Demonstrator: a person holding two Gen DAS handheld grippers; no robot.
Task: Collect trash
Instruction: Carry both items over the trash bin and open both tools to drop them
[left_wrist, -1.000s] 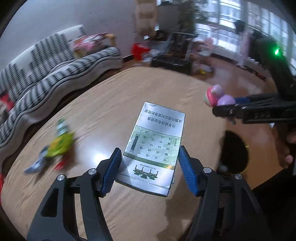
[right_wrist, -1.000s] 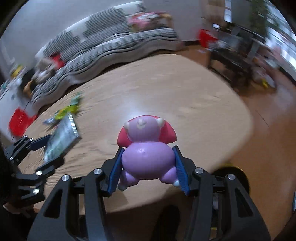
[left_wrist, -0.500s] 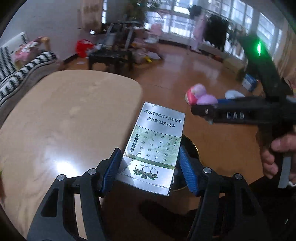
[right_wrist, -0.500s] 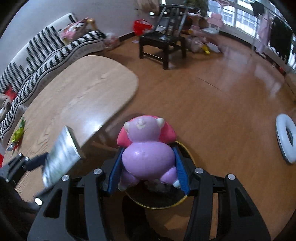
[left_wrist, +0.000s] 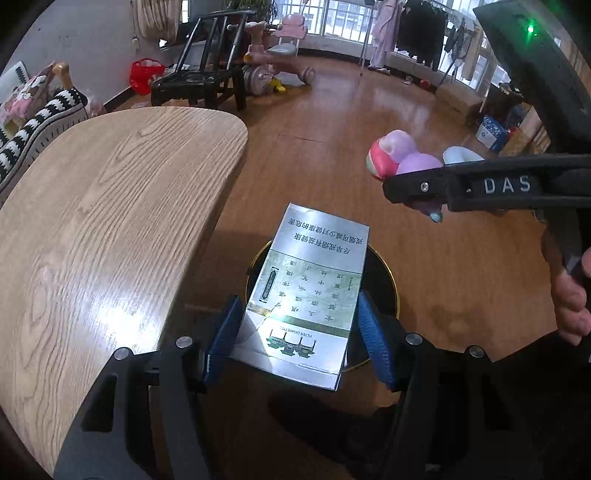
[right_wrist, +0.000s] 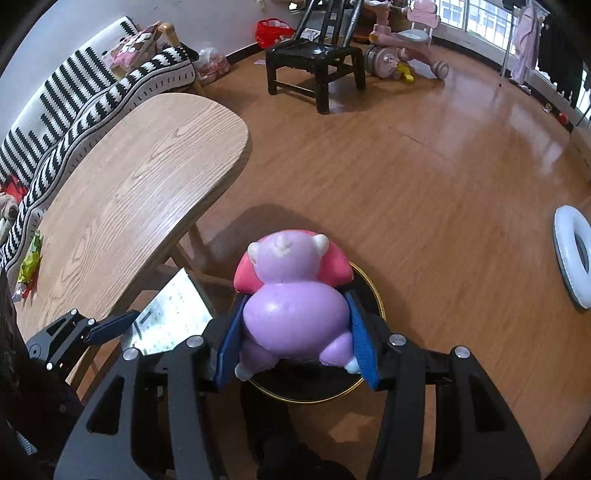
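Over bin (left_wrist: 386, 295), 6 o'clock | both tongs swung off worktop (left_wrist: 110, 221) | left tongs (left_wrist: 299, 338) grip carton (left_wrist: 310, 291) | right tongs (right_wrist: 295, 332) grip toy (right_wrist: 293, 295) | drop next

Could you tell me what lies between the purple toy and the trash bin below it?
Nothing: in the right wrist view the purple toy hangs directly over the trash bin.

carton (left_wrist: 306, 291): glossy silver card | toy (right_wrist: 295, 306): smooth shiny plastic | table (left_wrist: 92, 221): matt grained wood | floor (right_wrist: 443, 166): glossy wood
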